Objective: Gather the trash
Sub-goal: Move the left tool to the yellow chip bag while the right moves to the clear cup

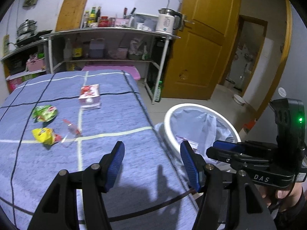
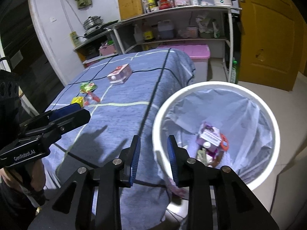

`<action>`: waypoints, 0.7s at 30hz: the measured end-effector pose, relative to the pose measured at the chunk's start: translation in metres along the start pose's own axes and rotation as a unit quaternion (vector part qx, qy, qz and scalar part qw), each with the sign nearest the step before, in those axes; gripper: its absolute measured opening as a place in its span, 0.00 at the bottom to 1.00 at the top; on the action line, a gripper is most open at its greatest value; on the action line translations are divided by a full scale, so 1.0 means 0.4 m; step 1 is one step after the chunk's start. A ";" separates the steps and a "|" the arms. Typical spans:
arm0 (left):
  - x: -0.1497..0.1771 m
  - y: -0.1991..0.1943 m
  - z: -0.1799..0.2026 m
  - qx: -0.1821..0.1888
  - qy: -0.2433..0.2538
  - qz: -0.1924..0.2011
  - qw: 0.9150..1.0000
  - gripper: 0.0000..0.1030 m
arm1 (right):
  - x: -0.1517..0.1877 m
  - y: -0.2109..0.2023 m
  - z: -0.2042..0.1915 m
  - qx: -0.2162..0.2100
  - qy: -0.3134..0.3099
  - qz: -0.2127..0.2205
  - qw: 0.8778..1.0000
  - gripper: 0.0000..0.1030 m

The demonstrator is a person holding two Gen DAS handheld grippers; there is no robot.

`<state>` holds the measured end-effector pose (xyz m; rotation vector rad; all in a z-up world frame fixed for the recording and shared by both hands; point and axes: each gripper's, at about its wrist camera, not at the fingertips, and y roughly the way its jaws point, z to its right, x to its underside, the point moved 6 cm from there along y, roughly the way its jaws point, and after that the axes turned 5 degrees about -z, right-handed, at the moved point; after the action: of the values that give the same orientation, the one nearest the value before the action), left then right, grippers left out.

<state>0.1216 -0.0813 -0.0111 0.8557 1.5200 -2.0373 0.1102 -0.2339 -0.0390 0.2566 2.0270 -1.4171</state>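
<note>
Lying on the blue checked cloth of the worktop (image 1: 115,115) are four bits of trash: a pink and white carton (image 1: 89,96) with red print on its top, toppled on its side towards the far end; a crumpled green wrapper (image 1: 45,113) nearer the left; a crumpled yellow wrapper (image 1: 46,135) just in front of it; and a clear plastic wrapper with a red strip (image 1: 71,129) right beside the yellow one, possibly touching it.

The left gripper (image 1: 151,163) hangs over the near right edge of the worktop, its blue-padded jaws spread wide with nothing between them. The right gripper (image 2: 153,157) is held above the gap between the worktop and the white bin (image 2: 216,88), jaws parted somewhat less and likewise grasping nothing.

The bin stands on the floor just beside the worktop's right edge, lined with a pale translucent bag (image 2: 245,115). At its bottom lies a second pink carton (image 2: 209,138), tilted, with an orange wrapper (image 2: 223,143) against it and some more scraps underneath, too blurred to make out.
</note>
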 end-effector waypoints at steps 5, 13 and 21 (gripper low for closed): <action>0.030 -0.014 -0.079 -0.021 -0.027 -0.002 0.999 0.61 | -0.005 0.029 -0.045 -0.013 -0.015 -0.009 1.000 0.31; 0.055 -0.042 -0.194 -0.058 -0.065 0.003 0.996 0.61 | -0.016 0.084 -0.118 -0.039 -0.037 -0.024 0.998 0.36; 0.053 -0.061 -0.308 -0.090 -0.098 0.012 0.991 0.61 | -0.044 0.129 -0.178 -0.055 -0.058 -0.029 0.996 0.38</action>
<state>0.1157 0.0439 -0.0342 0.5828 1.5475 -1.8720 0.1218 -0.1461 -0.0532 0.0673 2.0243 -1.3182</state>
